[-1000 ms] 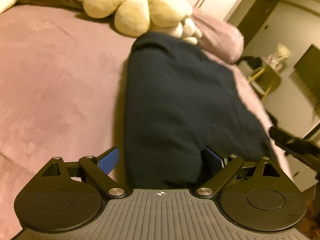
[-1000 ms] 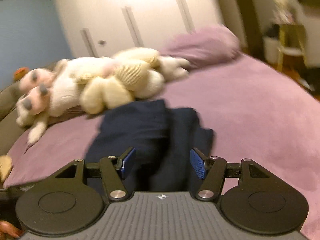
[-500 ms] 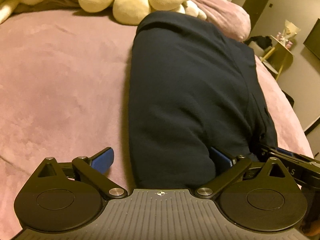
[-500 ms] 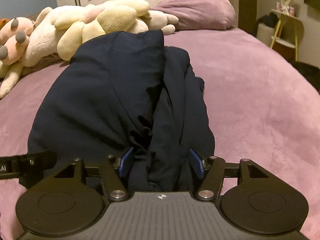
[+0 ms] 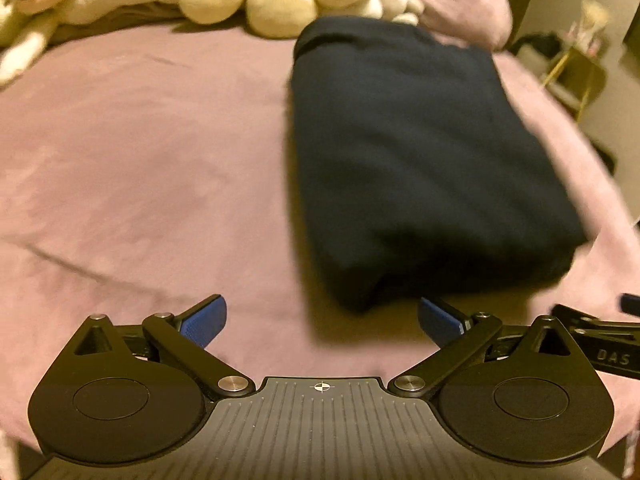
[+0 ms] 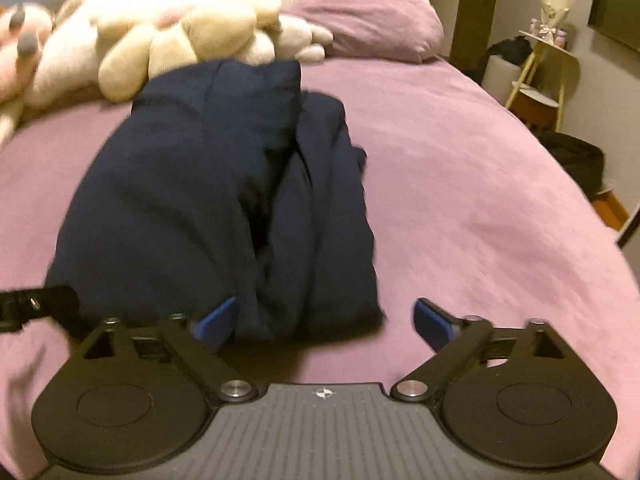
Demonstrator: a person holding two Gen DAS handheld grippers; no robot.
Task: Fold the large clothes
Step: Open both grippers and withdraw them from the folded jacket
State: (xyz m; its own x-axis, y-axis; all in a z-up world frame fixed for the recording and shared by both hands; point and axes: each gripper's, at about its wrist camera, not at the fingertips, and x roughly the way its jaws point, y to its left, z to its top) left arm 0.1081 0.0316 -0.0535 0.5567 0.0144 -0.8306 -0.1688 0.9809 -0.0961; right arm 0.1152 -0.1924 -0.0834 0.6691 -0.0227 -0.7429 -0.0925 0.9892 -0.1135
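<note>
Currently, garment: folded dark garment (image 6: 224,200) lies on bed (image 6: 460,184).
Left tongs (image 5: 322,318): released, empty.
Right tongs (image 6: 324,318): opening, garment edge between, unpressed.
Advice: withdraw clear without dragging the fold.

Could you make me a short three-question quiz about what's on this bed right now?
1. What colour is the folded garment on the bedspread?
2. True or false: the left gripper is clamped on the garment.
3. What lies just beyond the garment's far end: (a) plush toys, (b) a laptop, (c) shoes?

Key:
1. Dark navy.
2. False; its jaws are open with only bedspread between them. The right gripper is opening too, the garment's near end between its jaws.
3. (a).
</note>
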